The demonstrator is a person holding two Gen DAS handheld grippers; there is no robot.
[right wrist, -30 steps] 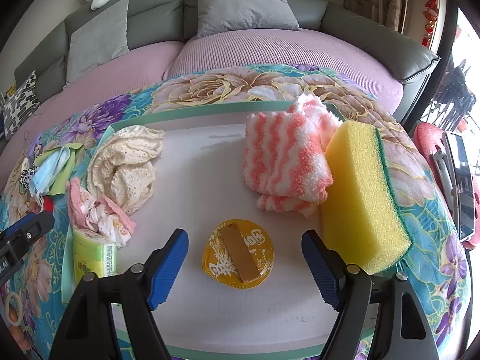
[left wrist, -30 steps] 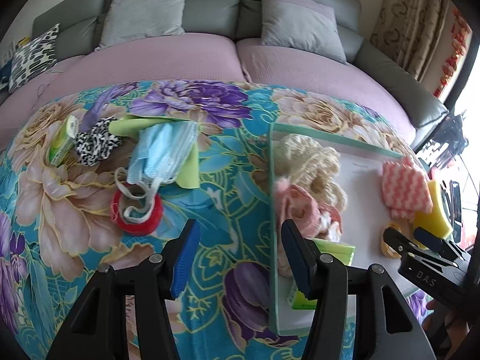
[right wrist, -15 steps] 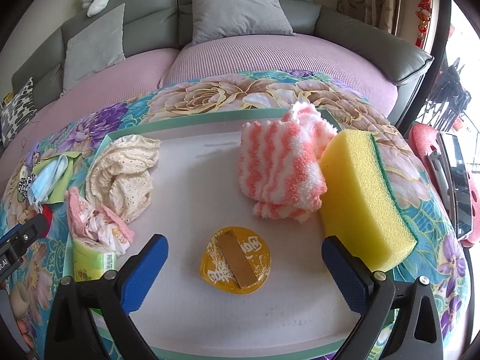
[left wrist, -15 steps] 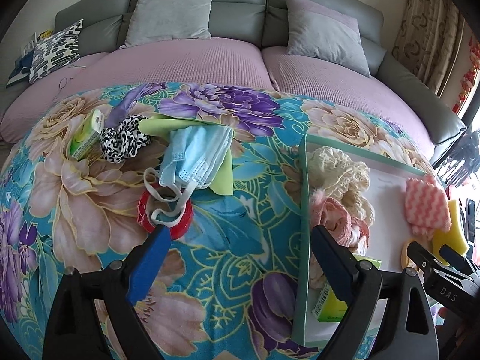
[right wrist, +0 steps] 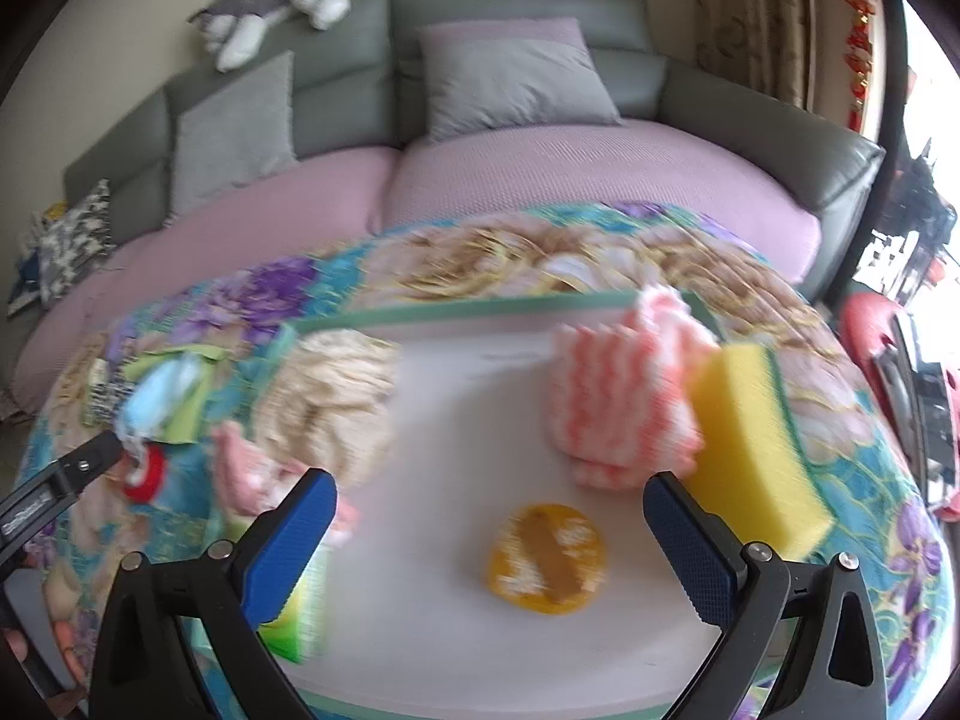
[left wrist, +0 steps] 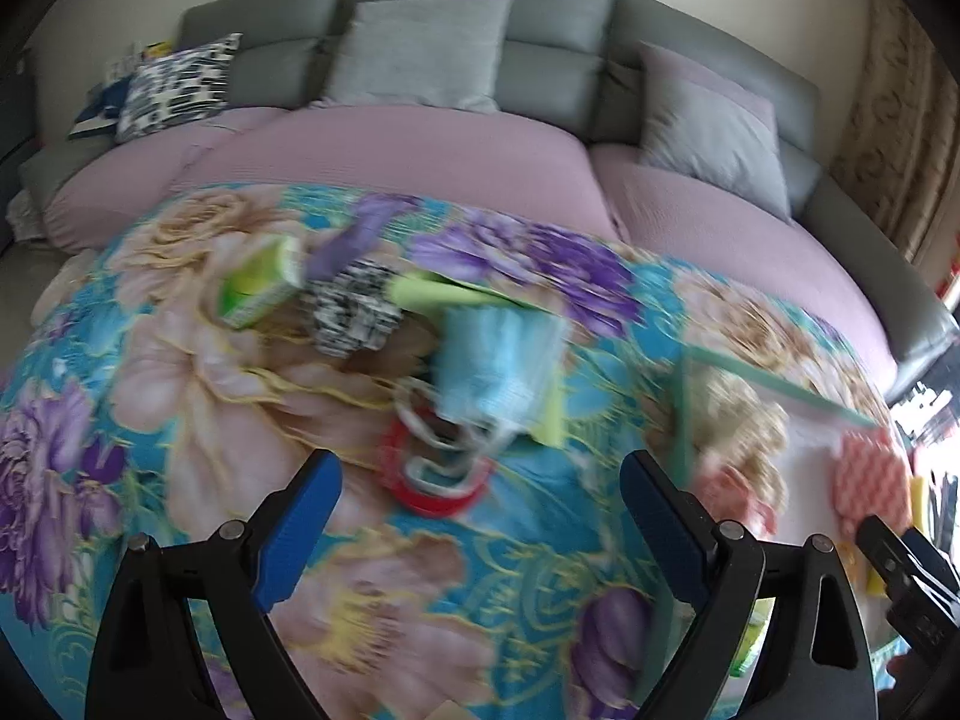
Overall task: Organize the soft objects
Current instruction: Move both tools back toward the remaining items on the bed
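Observation:
My left gripper (left wrist: pixel 480 516) is open and empty above the floral cloth, just in front of a blue face mask (left wrist: pixel 498 360) that lies over a red tape ring (left wrist: pixel 435 480). A black-and-white scrunchie (left wrist: pixel 354 309), a green cloth (left wrist: pixel 438 291) and a green tissue pack (left wrist: pixel 261 282) lie beyond. My right gripper (right wrist: pixel 489 531) is open and empty over the white tray (right wrist: pixel 456 396), which holds a cream lace cloth (right wrist: pixel 336 396), a pink cloth (right wrist: pixel 246 468), a pink-white towel (right wrist: pixel 618 414), a yellow sponge (right wrist: pixel 756 444) and a yellow lid (right wrist: pixel 546 561).
A grey sofa with a mauve seat (left wrist: pixel 420 144) and cushions curves behind the table. A second green tissue pack (right wrist: pixel 300 618) sits at the tray's near left corner. A plush toy (right wrist: pixel 270 6) lies on the sofa back. The table edge falls away at the right.
My left gripper has swung left, from the tray's edge to in front of the mask and tape, and opened wider. My right gripper has drawn back a little and opened wider. Both views are motion-blurred.

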